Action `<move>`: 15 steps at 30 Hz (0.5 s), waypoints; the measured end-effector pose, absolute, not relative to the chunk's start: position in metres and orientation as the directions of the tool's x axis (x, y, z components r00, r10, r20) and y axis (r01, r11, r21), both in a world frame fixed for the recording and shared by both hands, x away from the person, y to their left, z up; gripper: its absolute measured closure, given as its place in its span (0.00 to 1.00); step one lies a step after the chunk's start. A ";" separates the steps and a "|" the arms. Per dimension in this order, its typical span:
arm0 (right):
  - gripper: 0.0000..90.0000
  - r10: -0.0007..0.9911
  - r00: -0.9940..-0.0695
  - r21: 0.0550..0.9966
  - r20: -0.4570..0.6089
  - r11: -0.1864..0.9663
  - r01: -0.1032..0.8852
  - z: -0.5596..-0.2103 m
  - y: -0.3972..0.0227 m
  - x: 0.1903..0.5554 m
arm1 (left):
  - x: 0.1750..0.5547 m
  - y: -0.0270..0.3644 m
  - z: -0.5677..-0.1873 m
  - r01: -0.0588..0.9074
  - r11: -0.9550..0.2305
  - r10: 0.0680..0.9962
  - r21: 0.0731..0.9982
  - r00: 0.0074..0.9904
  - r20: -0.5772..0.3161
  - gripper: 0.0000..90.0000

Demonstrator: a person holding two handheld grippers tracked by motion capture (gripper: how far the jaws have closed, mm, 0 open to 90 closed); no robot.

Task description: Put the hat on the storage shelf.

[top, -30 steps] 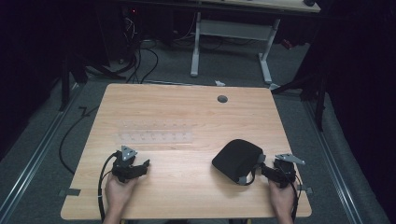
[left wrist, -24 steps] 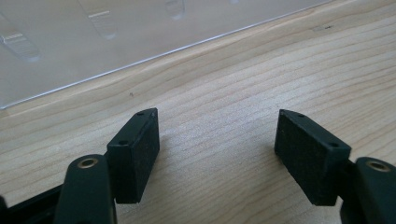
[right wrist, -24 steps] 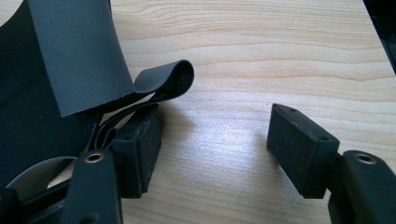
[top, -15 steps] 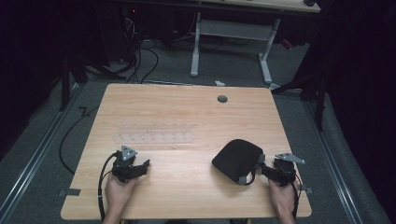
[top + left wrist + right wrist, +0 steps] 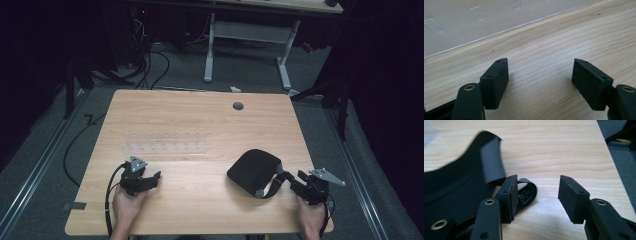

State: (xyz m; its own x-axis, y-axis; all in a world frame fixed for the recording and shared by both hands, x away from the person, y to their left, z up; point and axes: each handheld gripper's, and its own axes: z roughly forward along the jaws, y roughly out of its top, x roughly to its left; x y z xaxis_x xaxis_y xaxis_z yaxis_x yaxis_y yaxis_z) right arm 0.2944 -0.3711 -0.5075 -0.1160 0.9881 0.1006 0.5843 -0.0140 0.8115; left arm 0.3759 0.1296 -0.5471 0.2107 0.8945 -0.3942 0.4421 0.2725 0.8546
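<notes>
The black pouch (image 5: 252,170) lies on the counter (image 5: 200,125) near its right front, unmoved since a second ago, its strap (image 5: 272,184) reaching the right gripper (image 5: 303,186). Both grippers hold position; right and left gripper (image 5: 540,77) jaws stand released, grasping nothing. A clear tray (image 5: 165,141) sits mid-counter.

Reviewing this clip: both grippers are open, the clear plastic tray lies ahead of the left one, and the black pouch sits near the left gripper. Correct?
Not quite: the black pouch sits near the right gripper, not the left gripper, as the high view shows. The rest holds: both grippers are open, and the clear plastic tray lies ahead of the left one.
</notes>
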 end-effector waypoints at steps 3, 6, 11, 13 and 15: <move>0.53 0.983 -0.147 0.817 0.114 -0.009 0.576 -0.504 -0.369 0.292 | 0.376 0.130 -0.547 0.442 0.273 0.895 0.855 0.210 -0.394 0.34; 0.47 0.969 -0.197 0.829 0.149 -0.013 0.559 -0.497 -0.366 0.292 | 0.376 0.130 -0.547 0.442 0.273 0.894 0.854 0.210 -0.395 0.34; 0.46 0.954 -0.235 0.841 0.185 -0.030 0.540 -0.491 -0.358 0.298 | 0.376 0.130 -0.547 0.442 0.273 0.895 0.855 0.210 -0.394 0.34; 0.45 0.949 -0.256 0.845 0.181 -0.017 0.535 -0.488 -0.353 0.302 | 0.376 0.130 -0.547 0.442 0.273 0.895 0.854 0.210 -0.394 0.34; 0.43 0.947 -0.269 0.840 0.173 0.001 0.543 -0.486 -0.347 0.311 | 0.376 0.130 -0.547 0.442 0.273 0.895 0.854 0.210 -0.394 0.34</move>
